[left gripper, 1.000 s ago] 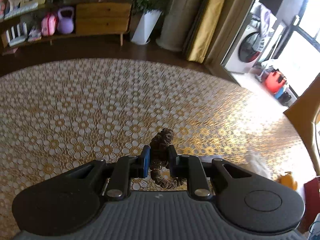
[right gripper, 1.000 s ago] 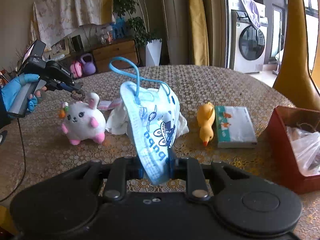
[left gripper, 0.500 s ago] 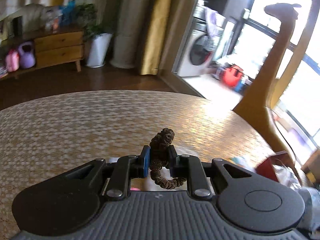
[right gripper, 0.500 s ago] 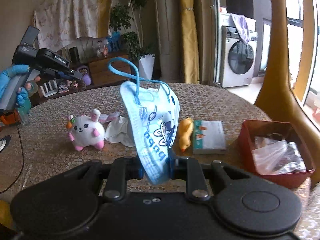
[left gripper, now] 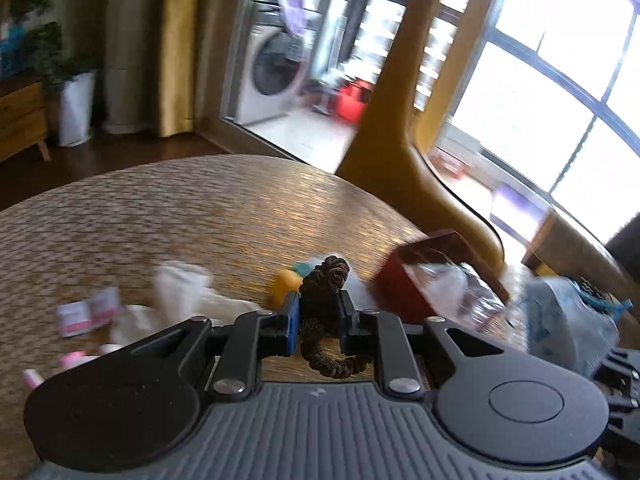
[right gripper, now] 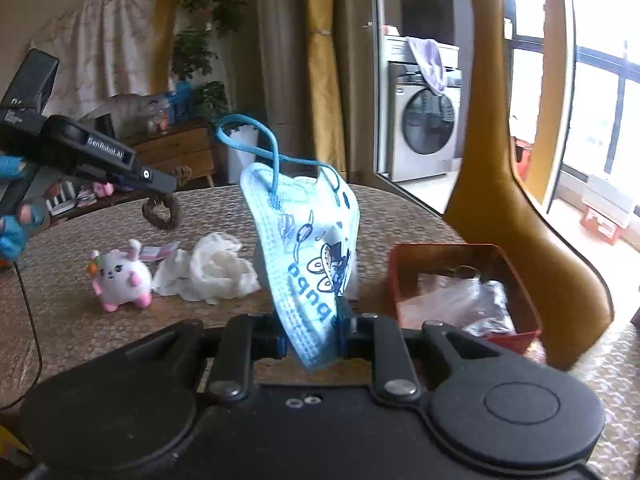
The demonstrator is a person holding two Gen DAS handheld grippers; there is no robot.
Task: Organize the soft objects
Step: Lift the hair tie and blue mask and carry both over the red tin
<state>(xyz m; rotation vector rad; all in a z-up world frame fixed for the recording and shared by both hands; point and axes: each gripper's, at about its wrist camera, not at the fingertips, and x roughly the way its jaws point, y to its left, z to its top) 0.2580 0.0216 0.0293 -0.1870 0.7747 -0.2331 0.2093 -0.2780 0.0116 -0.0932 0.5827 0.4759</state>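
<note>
My left gripper (left gripper: 318,316) is shut on a brown hair scrunchie (left gripper: 324,280), held in the air above the table; it also shows in the right wrist view (right gripper: 162,210), hanging from the left gripper (right gripper: 168,184). My right gripper (right gripper: 312,332) is shut on a light blue face mask (right gripper: 308,240) with blue ear loops, held above the table to the left of a red box (right gripper: 516,276). The red box (left gripper: 400,280) holds clear plastic bags. The mask shows at the right edge of the left wrist view (left gripper: 560,312).
A white plush bunny (right gripper: 120,276), crumpled white tissue (right gripper: 212,268) and a small pink packet (right gripper: 158,250) lie on the gold patterned tablecloth (right gripper: 72,320). A yellow duck (left gripper: 286,284) lies near the box. A tall yellow giraffe figure (right gripper: 500,184) stands behind the box.
The left gripper has swung right with the scrunchie, so the red box and mask come into its view. The right gripper with the mask has moved nearer the red box.
</note>
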